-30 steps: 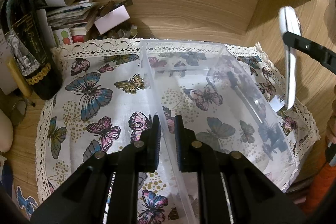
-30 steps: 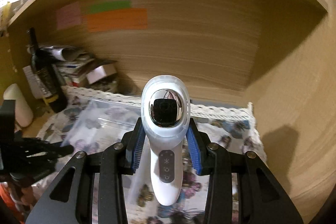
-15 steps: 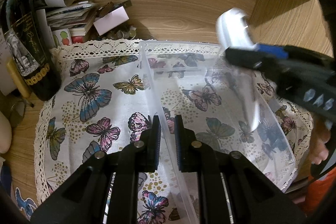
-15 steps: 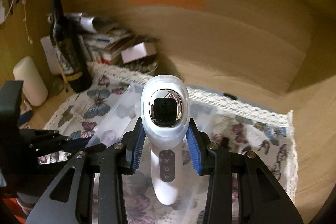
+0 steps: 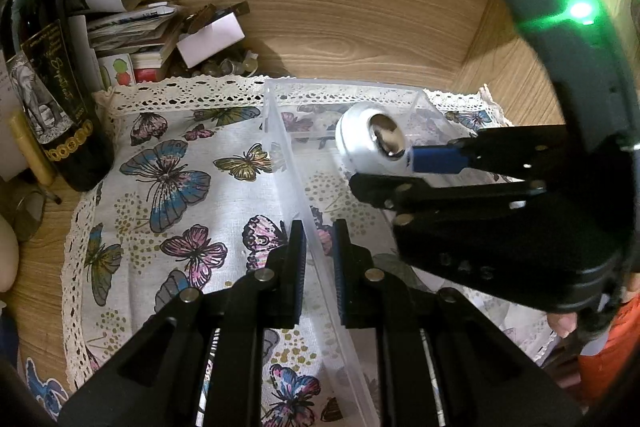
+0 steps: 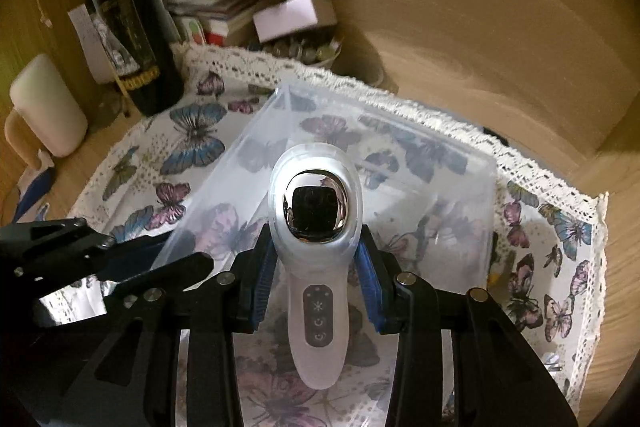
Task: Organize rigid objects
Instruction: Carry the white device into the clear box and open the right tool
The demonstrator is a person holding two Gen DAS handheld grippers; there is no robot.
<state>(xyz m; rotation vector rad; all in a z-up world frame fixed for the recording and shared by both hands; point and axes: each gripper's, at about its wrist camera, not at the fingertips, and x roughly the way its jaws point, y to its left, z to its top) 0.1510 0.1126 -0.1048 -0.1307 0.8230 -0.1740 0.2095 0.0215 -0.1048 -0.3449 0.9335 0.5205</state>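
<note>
A clear plastic box (image 5: 352, 91) lies on a butterfly-print cloth (image 5: 168, 187) inside a wooden shelf. My left gripper (image 5: 319, 247) is shut on the box's near left wall. My right gripper (image 6: 316, 267) is shut on a white handheld device (image 6: 316, 227) with a chrome head and three buttons. It holds the device over the box's inside (image 6: 400, 155). In the left wrist view the device (image 5: 368, 139) hangs above the box's far end, and the right gripper's dark body fills the right side.
A dark wine bottle (image 5: 52, 99) stands at the left edge of the cloth. A pile of papers and small boxes (image 5: 160, 31) fills the back left corner. A white cylinder (image 6: 48, 107) stands left of the bottle. Wooden walls close the back and right.
My right gripper has carried the device left and down, from beside the box to over its inside. My left gripper has kept its hold on the box wall.
</note>
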